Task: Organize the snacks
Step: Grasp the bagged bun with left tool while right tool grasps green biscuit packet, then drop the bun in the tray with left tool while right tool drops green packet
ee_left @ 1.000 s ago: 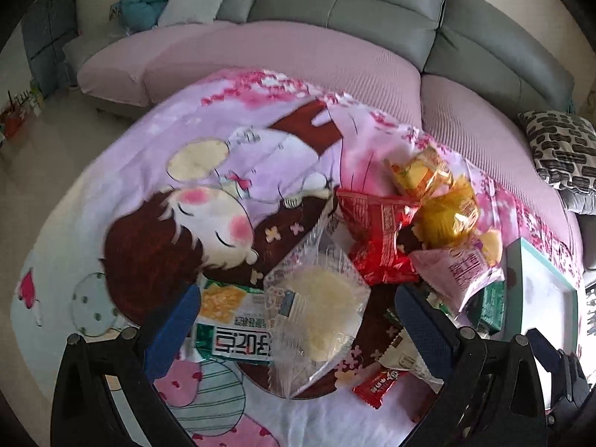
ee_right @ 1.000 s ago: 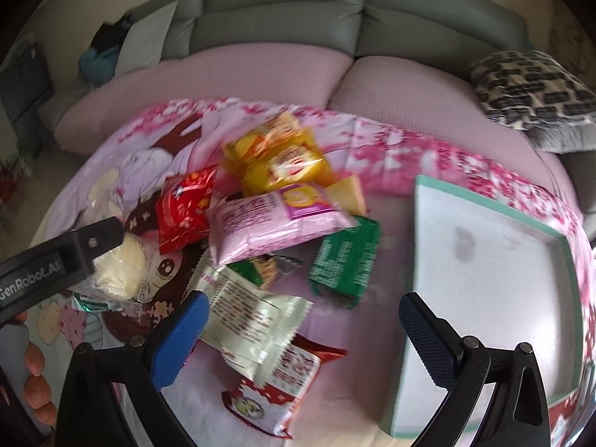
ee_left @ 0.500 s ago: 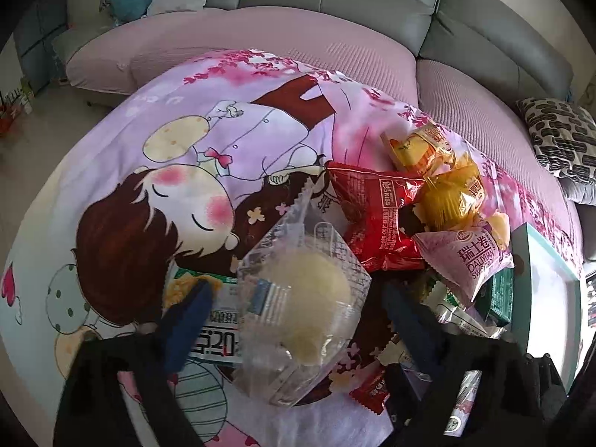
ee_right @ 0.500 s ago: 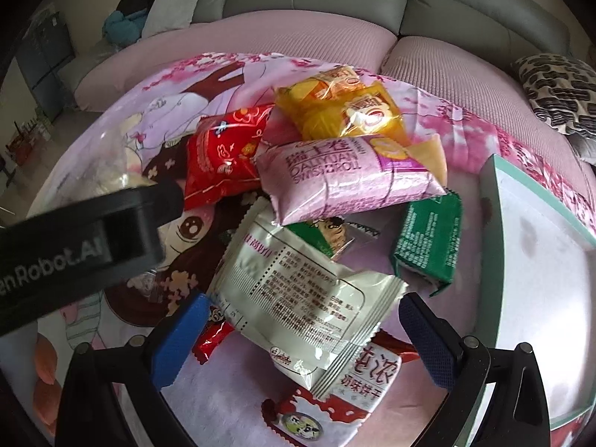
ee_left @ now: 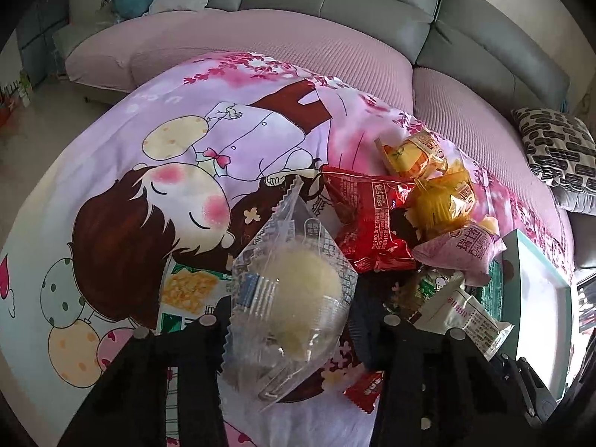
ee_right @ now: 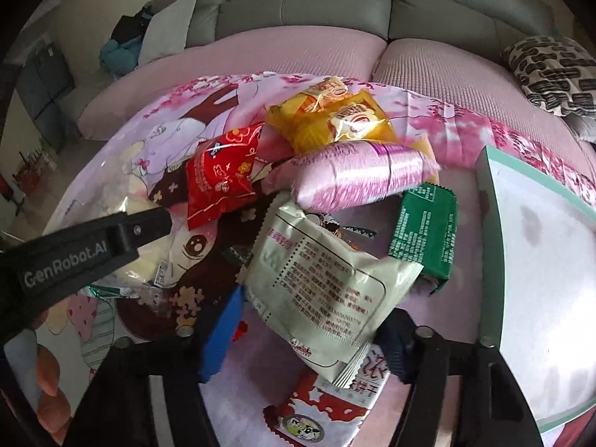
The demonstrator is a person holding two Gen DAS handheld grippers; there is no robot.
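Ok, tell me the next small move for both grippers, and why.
Probably finish closing, then lift. The left gripper has the clear bun pack between its closing jaws, and the right gripper is closing around the white packet. Both packs seem centred, so no re-aiming looks needed. The tray beside the pile is bare where visible, a likely place to carry them.

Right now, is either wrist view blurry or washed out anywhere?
Left wrist view: sharp at centre, glare on the clear bun packet, edges bent by the fisheye. Right wrist view: the pink swiss roll pack is motion-smeared, and the tray floor looks washed out.
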